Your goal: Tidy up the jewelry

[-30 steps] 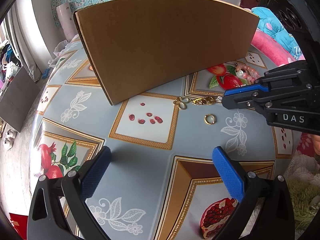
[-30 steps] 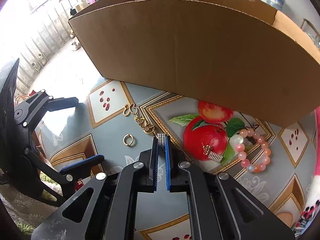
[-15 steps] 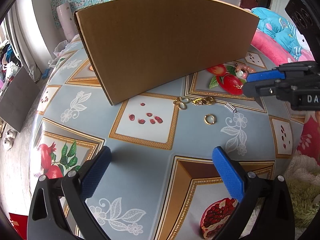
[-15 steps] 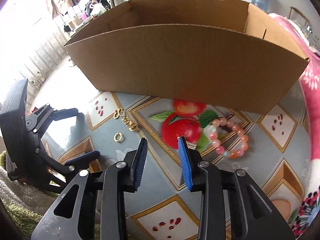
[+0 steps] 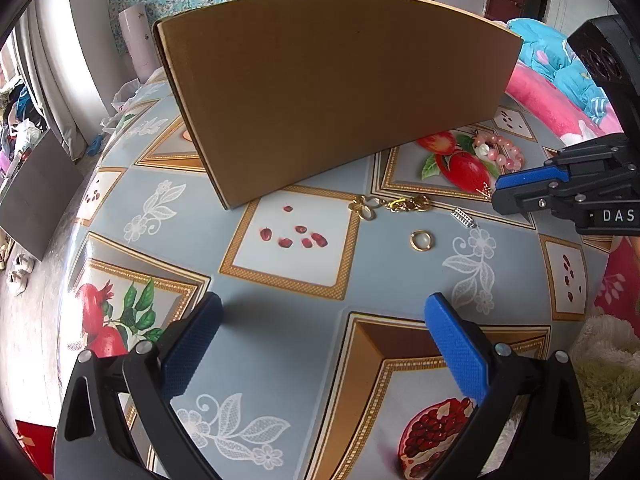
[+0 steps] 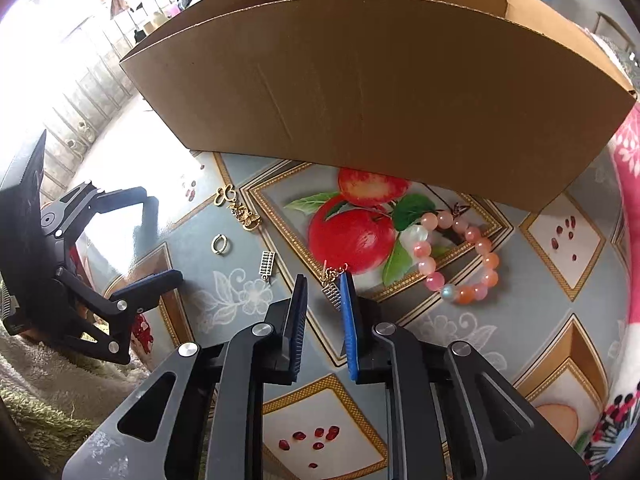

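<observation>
Risk was the right hand-held gripper (image 6: 323,292), jaws just narrowing, nothing pinched yet, nudging the small silver charm (image 6: 333,295) flat on the table (image 6: 440,340) instead of catching it.

Cardboard, glossy oilcloth, shiny metal and beads

I see a matt brown corrugated cardboard box (image 6: 380,80) with a raw fluted top edge, standing on a smooth printed tablecloth (image 5: 280,340) that looks like glossy plastic sheet and catches window glare. The gold ring (image 5: 421,240) and gold charm chain (image 5: 390,205) look like polished metal; the small abacus charm (image 6: 267,265) looks like duller silver metal. The pink bead bracelet (image 6: 460,256) is glassy and translucent. My right gripper (image 6: 324,292) has matt black plastic arms and blue fingers (image 6: 347,320) with knurled, rubbery faces; a shaggy green rug (image 5: 608,392) lies beside.
</observation>
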### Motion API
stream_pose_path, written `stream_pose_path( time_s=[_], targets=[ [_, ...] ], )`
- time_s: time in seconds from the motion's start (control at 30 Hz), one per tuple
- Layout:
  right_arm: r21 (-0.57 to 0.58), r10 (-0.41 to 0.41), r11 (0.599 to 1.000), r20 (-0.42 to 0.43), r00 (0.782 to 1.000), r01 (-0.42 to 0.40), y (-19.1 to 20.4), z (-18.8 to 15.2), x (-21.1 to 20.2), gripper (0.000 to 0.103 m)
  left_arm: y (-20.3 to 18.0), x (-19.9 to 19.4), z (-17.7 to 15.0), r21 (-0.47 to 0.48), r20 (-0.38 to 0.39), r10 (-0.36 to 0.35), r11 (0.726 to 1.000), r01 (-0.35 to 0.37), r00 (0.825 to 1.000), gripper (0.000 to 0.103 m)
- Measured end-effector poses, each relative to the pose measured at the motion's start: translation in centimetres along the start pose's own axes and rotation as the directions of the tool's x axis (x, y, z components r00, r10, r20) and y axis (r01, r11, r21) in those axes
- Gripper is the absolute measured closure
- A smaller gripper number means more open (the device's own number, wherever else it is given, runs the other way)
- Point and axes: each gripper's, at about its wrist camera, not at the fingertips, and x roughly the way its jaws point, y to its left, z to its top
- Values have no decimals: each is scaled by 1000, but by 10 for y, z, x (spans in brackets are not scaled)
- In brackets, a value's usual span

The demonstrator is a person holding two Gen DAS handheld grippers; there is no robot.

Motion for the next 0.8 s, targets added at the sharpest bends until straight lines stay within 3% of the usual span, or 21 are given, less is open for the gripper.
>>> stream_pose_path(
  time_s=[0.2, 0.27, 0.4, 0.6, 0.8],
  targets=[
    [-59, -42, 997, 9, 999, 42, 8, -4, -1, 89, 0, -1, 0, -2, 2, 2, 1000, -2, 1000, 4],
    [-90, -81, 993, 8, 997, 82, 15, -6, 1, 96, 0, -1, 0, -5, 0, 4, 1000, -4, 1000, 4],
    [-47, -76, 996, 8, 997, 76, 10, -13, -4, 98, 3, -10, 3, -17, 29, 20, 1000, -20, 999, 4],
    [88, -23, 996, 24, 999, 21, -12, -26, -10, 99, -14, -35, 20, 32, 143, -114, 993, 111, 983, 6],
    [155, 18, 988, 48, 999, -26, -31, -35, -13, 99, -52, -28, 34, 141, 112, -211, 971, 195, 971, 29]
  ],
)
